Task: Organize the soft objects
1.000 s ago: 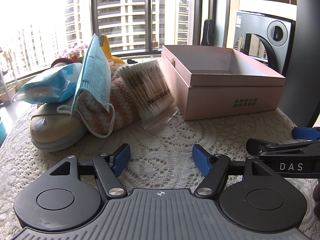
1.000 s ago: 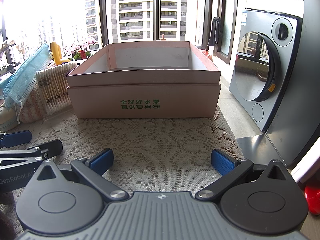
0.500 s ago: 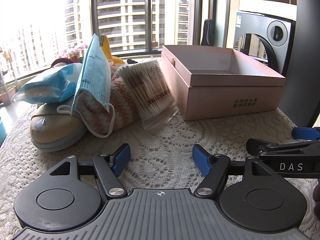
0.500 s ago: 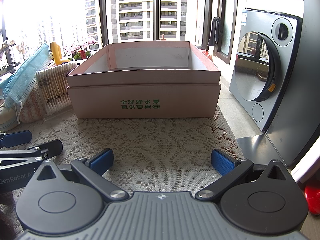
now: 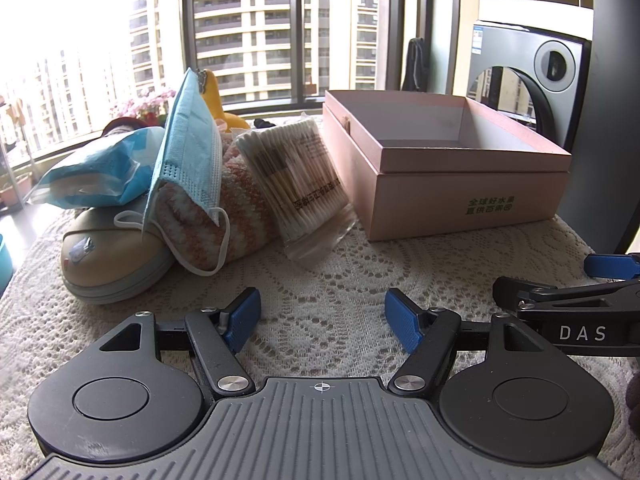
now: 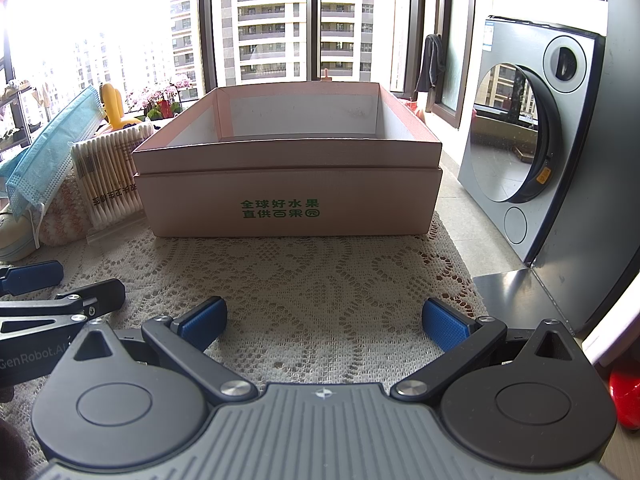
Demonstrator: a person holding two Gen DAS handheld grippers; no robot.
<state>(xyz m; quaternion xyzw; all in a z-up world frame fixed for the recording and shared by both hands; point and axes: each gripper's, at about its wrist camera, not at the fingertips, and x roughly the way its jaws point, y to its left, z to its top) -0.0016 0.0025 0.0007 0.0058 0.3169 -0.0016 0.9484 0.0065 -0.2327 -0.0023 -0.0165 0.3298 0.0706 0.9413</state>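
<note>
Both claws, left claw (image 5: 322,320) and right claw (image 6: 322,322), wide, empty, over lace-covered table (image 5: 320,272). Pale-blue pleated face mask (image 5: 188,152), far left: light, floppy; grab by pleated edge, w/ open pink cardboard box (image 6: 288,188) likely destination.

Bare lace tablecloth (image 6: 320,280) lies open ahead of both grippers up to the pink box (image 6: 288,196), whose top is open. Left of it, the cotton swab pack (image 5: 296,180) and piled soft things crowd the path.
</note>
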